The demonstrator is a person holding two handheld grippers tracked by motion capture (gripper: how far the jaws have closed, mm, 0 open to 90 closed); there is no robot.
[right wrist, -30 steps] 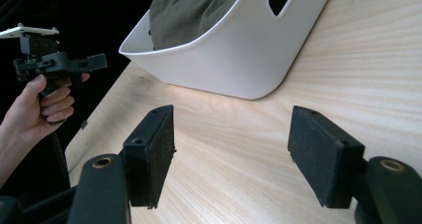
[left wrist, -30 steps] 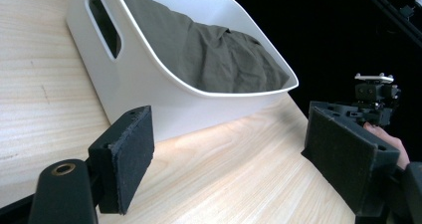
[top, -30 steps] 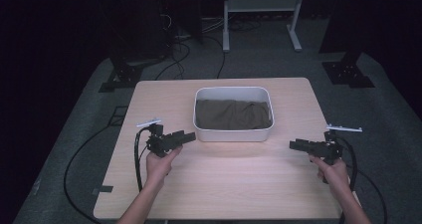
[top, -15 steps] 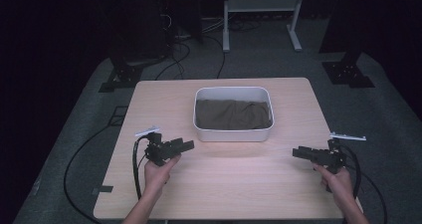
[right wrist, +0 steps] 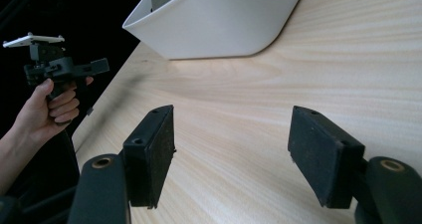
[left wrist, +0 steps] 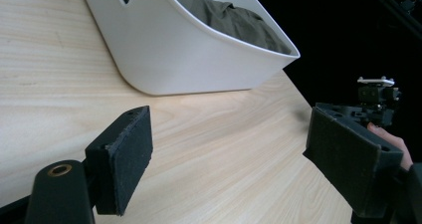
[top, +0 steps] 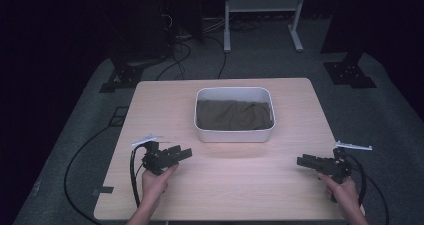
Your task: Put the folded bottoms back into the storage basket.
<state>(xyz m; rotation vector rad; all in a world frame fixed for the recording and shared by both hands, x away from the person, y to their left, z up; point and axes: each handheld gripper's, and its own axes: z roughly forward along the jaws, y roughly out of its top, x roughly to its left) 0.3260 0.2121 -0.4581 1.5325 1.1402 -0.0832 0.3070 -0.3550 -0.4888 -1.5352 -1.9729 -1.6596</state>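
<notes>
A white tub [top: 234, 134] stands on the wooden table [top: 235, 185], holding a crumpled olive-green cloth [top: 234, 116]. In the left gripper view the tub [left wrist: 199, 59] and the cloth [left wrist: 224, 17] lie ahead. My left gripper [top: 186, 153] hovers over the table's front left, pointing right, open with nothing between its pads [left wrist: 127, 159]. My right gripper [top: 302, 160] is at the front right, pointing left, open and empty too, its pads [right wrist: 154, 149] wide apart. Each gripper view catches the other gripper across the table: the right one [left wrist: 373, 97] and the left one [right wrist: 97, 64].
Black cables [top: 75, 170] trail from the left gripper over the table's left edge to the grey carpet. Dark stands [top: 125, 75] and a white frame [top: 260, 15] lie behind the table. The tub's white wall [right wrist: 219, 20] rises ahead in the right gripper view.
Both hands have drawn back toward the table's front edge and sunk a little. The jaws stay as wide as before.
</notes>
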